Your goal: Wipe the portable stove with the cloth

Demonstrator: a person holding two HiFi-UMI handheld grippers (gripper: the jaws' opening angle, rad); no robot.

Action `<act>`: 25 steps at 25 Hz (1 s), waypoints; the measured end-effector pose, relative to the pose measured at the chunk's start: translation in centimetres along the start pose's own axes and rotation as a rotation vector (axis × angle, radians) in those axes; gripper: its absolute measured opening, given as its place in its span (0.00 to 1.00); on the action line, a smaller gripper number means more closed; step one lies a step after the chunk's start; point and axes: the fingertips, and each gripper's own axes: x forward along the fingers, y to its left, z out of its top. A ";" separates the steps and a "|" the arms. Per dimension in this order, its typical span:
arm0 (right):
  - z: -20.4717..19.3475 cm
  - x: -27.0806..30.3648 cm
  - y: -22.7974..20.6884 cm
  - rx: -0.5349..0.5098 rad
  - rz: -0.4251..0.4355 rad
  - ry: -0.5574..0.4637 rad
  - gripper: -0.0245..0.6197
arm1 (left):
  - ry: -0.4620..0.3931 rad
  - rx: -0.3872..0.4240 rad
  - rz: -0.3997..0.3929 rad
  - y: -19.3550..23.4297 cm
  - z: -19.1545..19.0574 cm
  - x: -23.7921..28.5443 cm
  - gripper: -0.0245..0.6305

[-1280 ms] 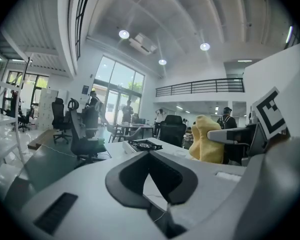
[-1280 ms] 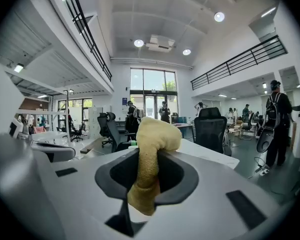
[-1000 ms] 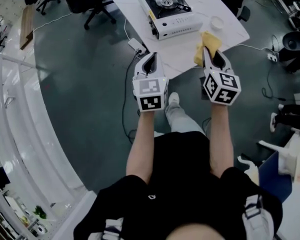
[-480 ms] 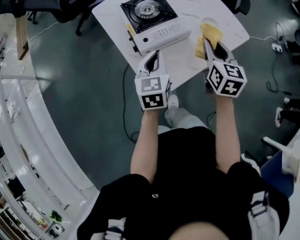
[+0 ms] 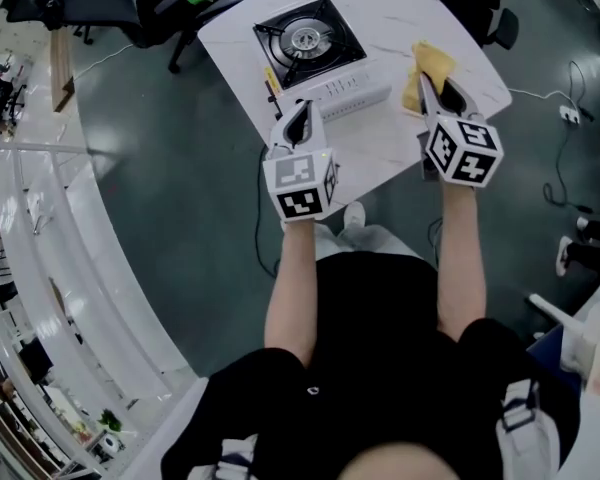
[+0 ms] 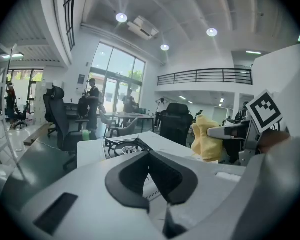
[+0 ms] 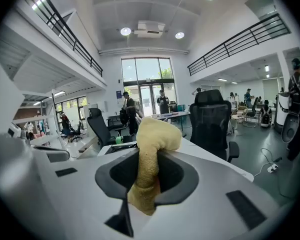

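**Jaws check: cloth pinched on the right, stove not touched yet**

Jaws on the right gripper (image 7: 142,191) are clamped down on the cloth (image 7: 151,134). A narrow bit is squeezed between them and the rest bulges out past the tips in a fat lump. The left gripper (image 6: 157,204) has its jaws closed together w/ nothing between them.

The stove (image 5: 310,43) sits on the white table (image 5: 380,153), ahead of both grippers and a bit nearer the left one. From the head view the cloth (image 5: 430,63) is off to the stove's right, over the table and apart from the stove. So imo this is the approach step and wiping hasn't begun.

Next move, my guess: swing the right gripper left and bring it down so the loose lump lands flat on the stove, then drag it across. The left gripper could prob steady the stove body, b/c it looks light enough to slide.

Materials:
- cloth: yellow, soft, thick and nubby like terry, bunched not folded
- stove: boxy white metal body, black square top w/ a round shiny burner in the middle, vent slots along the front panel
- table: smooth white top w/ faint marbling and rounded corners

The raised burner bits could snag the cloth.
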 end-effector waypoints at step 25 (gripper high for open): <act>-9.3 13.2 4.5 -0.599 0.060 0.320 0.15 | 0.098 -0.133 0.084 12.7 -4.0 3.6 0.03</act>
